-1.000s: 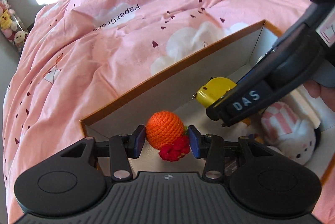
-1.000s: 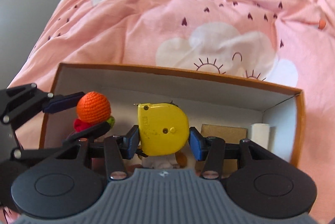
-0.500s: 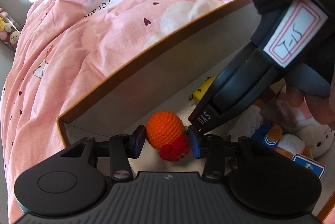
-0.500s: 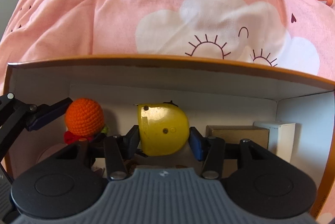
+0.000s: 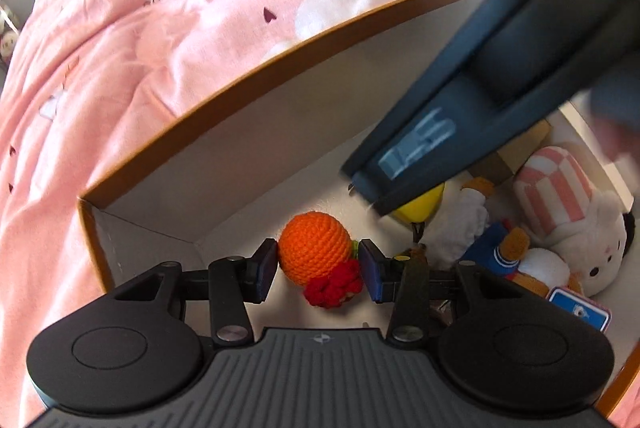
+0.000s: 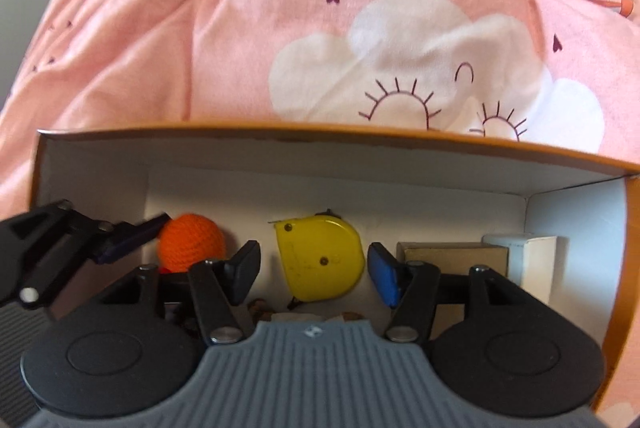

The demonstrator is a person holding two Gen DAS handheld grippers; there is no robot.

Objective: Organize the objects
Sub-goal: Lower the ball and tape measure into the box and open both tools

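Holding position inside the box [image 6: 360, 134]: both grippers are down among the contents, and the relation that matters is each held thing against its own pads.

Right gripper [image 6: 314, 270]: jaws spread, with a visible gap on both sides of the yellow tape measure [image 6: 320, 260]. It sits between the pads and just ahead of them, flat face toward the camera, rounded edge to the right, close to the back wall. Judged released, or nearly so; I cannot tell from this view whether it rests on the floor or on the plush below it. The tool points level at the back wall, its body low over the contents.

Left gripper [image 5: 318, 270]: pads pinching the orange crochet ball [image 5: 314, 248] at its sides, red crochet flower [image 5: 334, 286] hanging under it. Tool pitched down toward the box's left corner; bare floor lies directly beneath the ball. The left gripper is the nearer one to that spot, so the next move probably needs only a short lowering and then opening.

Right of the ball lie a white plush rabbit [image 5: 584, 244], a brown carton [image 6: 452, 254] and a white carton [image 6: 528, 260]. The box sits on a pink duvet [image 6: 280, 8].
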